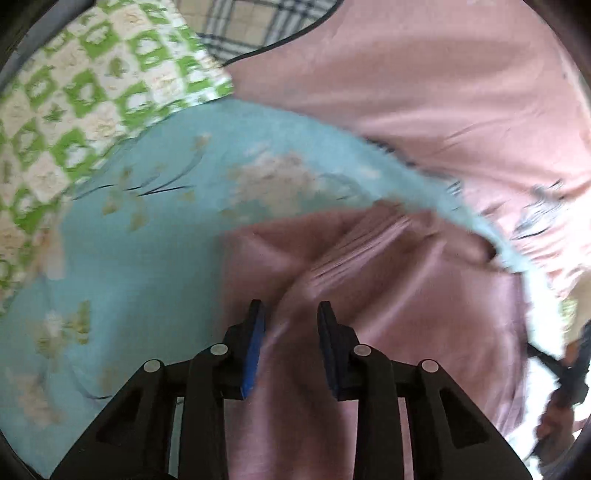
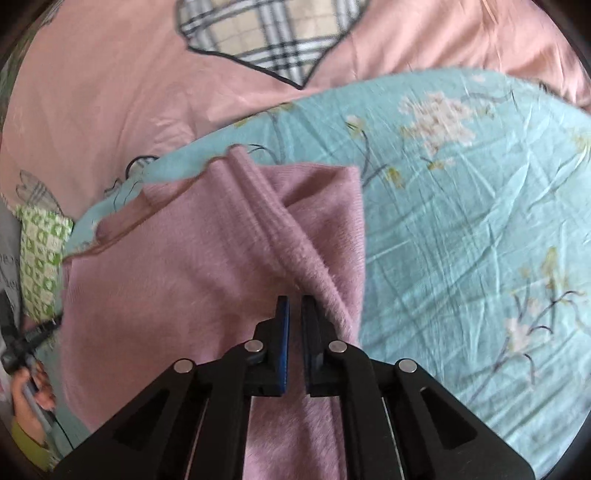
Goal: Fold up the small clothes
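A pink bedspread (image 2: 110, 92) with a plaid heart patch (image 2: 266, 33) fills the far part of both wrist views. On it, nearer to me than the patch, lies a turquoise floral sheet (image 2: 461, 221), creased and spread wide. A green-and-white checked cloth (image 1: 85, 92) lies against the sheet's edge, on the left in my left wrist view, and shows again as a small patch at the left rim of the right wrist view. On the turquoise sheet rests the mauve knitted garment (image 2: 166, 277), the piece being folded; its ribbed edge (image 2: 266, 214) runs as a raised ridge from the sheet's far side down toward me. My right hand-held gripper (image 2: 294, 306) is closed to a thin slit right at that ribbed fold, the fuzzy knit bunched against its right finger, though I cannot tell for certain that cloth is caught between the pads. My left hand-held gripper (image 1: 291, 314) stands with its fingers parted over the same garment (image 1: 369, 295), nothing between them; the view there is smeared. At the left rim of the right wrist view, beside the garment, my left hand (image 2: 33, 387) grips the other tool's handle
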`<state>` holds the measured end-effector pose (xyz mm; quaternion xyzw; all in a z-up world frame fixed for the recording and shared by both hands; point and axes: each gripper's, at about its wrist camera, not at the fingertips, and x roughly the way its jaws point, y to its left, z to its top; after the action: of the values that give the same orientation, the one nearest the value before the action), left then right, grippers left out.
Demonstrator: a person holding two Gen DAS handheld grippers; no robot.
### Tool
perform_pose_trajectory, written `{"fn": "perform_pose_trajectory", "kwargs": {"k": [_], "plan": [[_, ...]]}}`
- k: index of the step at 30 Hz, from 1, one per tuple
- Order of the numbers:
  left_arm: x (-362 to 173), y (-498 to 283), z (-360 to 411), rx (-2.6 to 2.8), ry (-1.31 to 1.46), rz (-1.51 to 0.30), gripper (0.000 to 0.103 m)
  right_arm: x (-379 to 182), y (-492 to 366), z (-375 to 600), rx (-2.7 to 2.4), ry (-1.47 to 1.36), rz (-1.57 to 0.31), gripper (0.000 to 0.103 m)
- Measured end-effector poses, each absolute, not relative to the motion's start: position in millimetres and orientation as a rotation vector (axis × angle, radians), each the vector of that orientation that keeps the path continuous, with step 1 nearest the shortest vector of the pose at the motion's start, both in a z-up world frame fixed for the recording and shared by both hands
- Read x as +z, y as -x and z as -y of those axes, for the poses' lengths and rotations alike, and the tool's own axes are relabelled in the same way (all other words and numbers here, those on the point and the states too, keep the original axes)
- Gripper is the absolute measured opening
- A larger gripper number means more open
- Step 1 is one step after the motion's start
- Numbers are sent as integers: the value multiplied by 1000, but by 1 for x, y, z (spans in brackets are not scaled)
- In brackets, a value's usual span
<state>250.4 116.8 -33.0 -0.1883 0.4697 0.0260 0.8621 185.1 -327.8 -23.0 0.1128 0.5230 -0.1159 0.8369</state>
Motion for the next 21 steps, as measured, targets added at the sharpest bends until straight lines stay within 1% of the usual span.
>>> {"fn": "perform_pose_trajectory", "kwargs": {"k": [4, 7, 9, 11, 15, 17, 19, 21], "plan": [[-24, -271, -83, -7, 293, -986, 30, -10, -181, 300, -195, -158, -1102, 7], [-39, -302, -64, 110, 103, -1057, 32, -12, -177, 277, -158, -96, -1123, 8], [-46, -316, -64, 163, 29, -1076, 35, -18, -178, 265, -140, -66, -1145, 8], [-48, -326, -66, 211, -36, -1074, 42, -16, -169, 265, -127, -62, -1157, 8], [-33, -329, -68, 298, -123, -1050, 42, -16, -164, 268, -119, -60, -1173, 8], [-21, -321, -77, 349, -106, -1036, 40, -15, -162, 266, -117, -54, -1178, 8], [-8, -307, -90, 306, 20, -1028, 40, -11, -159, 262, -121, -46, -1177, 8], [0, -293, -95, 303, 69, -1020, 40, -8, -157, 259, -117, -51, -1171, 8]]}}
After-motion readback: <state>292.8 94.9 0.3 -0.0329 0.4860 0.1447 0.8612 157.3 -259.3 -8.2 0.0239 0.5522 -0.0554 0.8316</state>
